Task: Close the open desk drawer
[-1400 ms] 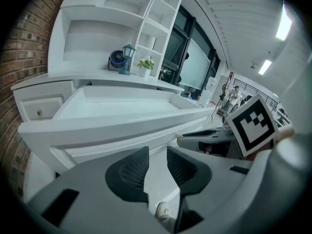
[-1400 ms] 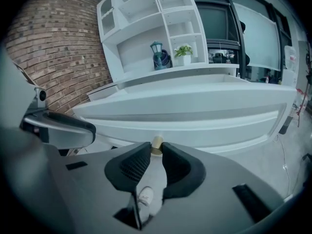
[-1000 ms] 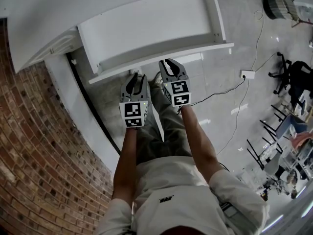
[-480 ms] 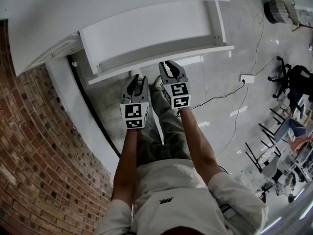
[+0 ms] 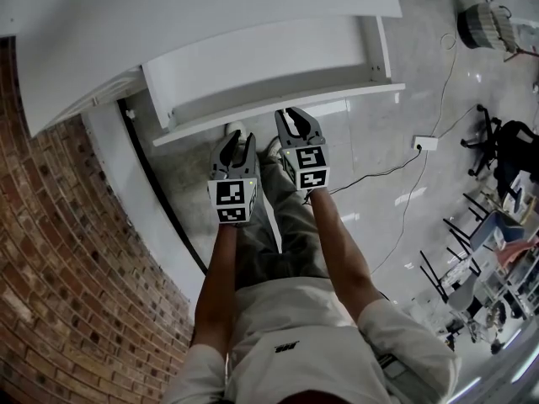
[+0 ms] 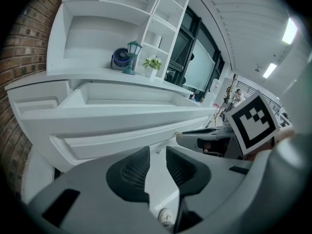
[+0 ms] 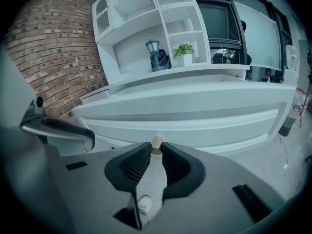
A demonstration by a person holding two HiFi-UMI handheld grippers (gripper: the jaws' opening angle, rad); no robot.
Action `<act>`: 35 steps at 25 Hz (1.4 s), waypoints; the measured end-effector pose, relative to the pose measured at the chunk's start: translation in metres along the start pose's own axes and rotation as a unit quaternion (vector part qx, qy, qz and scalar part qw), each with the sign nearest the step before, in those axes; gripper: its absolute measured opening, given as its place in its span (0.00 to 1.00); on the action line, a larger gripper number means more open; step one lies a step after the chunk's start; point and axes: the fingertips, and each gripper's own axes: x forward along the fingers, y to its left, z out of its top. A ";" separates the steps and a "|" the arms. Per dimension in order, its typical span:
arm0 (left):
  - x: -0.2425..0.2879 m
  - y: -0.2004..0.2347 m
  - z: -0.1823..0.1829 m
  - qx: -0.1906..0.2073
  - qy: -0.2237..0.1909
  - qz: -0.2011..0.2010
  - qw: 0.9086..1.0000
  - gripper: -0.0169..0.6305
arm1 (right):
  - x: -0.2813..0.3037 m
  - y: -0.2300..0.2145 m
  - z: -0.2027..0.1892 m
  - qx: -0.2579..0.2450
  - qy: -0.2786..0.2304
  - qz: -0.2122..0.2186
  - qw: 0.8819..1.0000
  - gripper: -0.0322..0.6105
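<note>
The white desk (image 5: 210, 7) has its drawer (image 5: 269, 61) pulled out, with the front panel (image 6: 122, 126) facing me. My left gripper (image 5: 235, 141) is just short of the panel's lower edge. Its jaws have just been closing and stand nearly together, with nothing between them (image 6: 157, 150). My right gripper (image 5: 295, 116) has its tips at the front panel (image 7: 195, 116), with its jaws also drawn close together (image 7: 156, 147). A small tan stub (image 7: 157, 143) shows in the slit at its tips, at the panel's lower edge.
A brick wall (image 5: 59, 251) runs along the left, with a black cable (image 5: 160, 192) at its foot. A socket box and its cord (image 5: 425, 143) lie on the floor to the right, with chairs (image 5: 505, 141) beyond. A lantern (image 7: 157, 55) and a plant (image 7: 184, 50) stand on the desk shelf.
Both grippers have moved forward towards the desk. The drawer has slid in a little, so less of its inside shows.
</note>
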 end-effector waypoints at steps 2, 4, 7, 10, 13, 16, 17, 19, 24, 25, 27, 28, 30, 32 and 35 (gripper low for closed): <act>0.003 0.002 0.005 -0.001 -0.002 0.000 1.000 0.20 | 0.003 -0.001 0.003 0.001 0.000 0.000 1.000 0.17; 0.006 0.004 0.009 -0.001 -0.004 -0.001 1.000 0.20 | 0.005 -0.003 0.007 0.000 0.000 0.000 1.000 0.17; 0.011 0.008 0.014 -0.001 -0.005 0.000 1.000 0.20 | 0.010 -0.004 0.013 0.001 -0.001 0.000 1.000 0.17; 0.015 0.012 0.020 -0.004 -0.005 -0.002 1.000 0.20 | 0.016 -0.005 0.018 0.001 0.000 0.001 1.000 0.17; 0.018 0.017 0.024 -0.002 -0.003 -0.001 1.000 0.20 | 0.021 -0.006 0.024 0.002 -0.002 0.000 1.000 0.17; 0.021 0.023 0.028 -0.002 -0.002 -0.001 1.000 0.20 | 0.026 -0.007 0.029 0.004 -0.005 -0.002 1.000 0.17; 0.022 0.025 0.028 -0.002 -0.002 -0.001 1.000 0.20 | 0.028 -0.007 0.030 0.005 -0.005 -0.003 1.000 0.17; 0.022 0.029 0.030 -0.001 -0.003 -0.001 1.000 0.20 | 0.032 -0.007 0.033 0.006 -0.006 -0.004 1.000 0.17; 0.025 0.038 0.036 -0.002 -0.005 -0.001 1.000 0.20 | 0.038 -0.010 0.040 0.009 -0.008 -0.009 1.000 0.17; 0.026 0.040 0.037 -0.003 -0.004 -0.001 1.000 0.20 | 0.040 -0.011 0.042 0.009 -0.008 -0.010 1.000 0.17; 0.028 0.043 0.039 -0.003 -0.003 -0.001 1.000 0.20 | 0.043 -0.012 0.045 0.010 -0.009 -0.011 1.000 0.17; 0.029 0.045 0.040 -0.003 -0.003 -0.001 1.000 0.20 | 0.045 -0.013 0.047 0.011 -0.009 -0.012 1.000 0.17; 0.031 0.048 0.044 -0.004 -0.005 -0.002 1.000 0.19 | 0.049 -0.014 0.050 0.011 -0.010 -0.013 1.000 0.17; 0.033 0.051 0.046 -0.004 -0.006 -0.003 1.000 0.19 | 0.052 -0.014 0.054 0.011 -0.010 -0.014 1.000 0.17; 0.036 0.054 0.049 -0.003 -0.004 -0.005 1.000 0.19 | 0.057 -0.015 0.058 0.010 -0.008 -0.016 1.000 0.17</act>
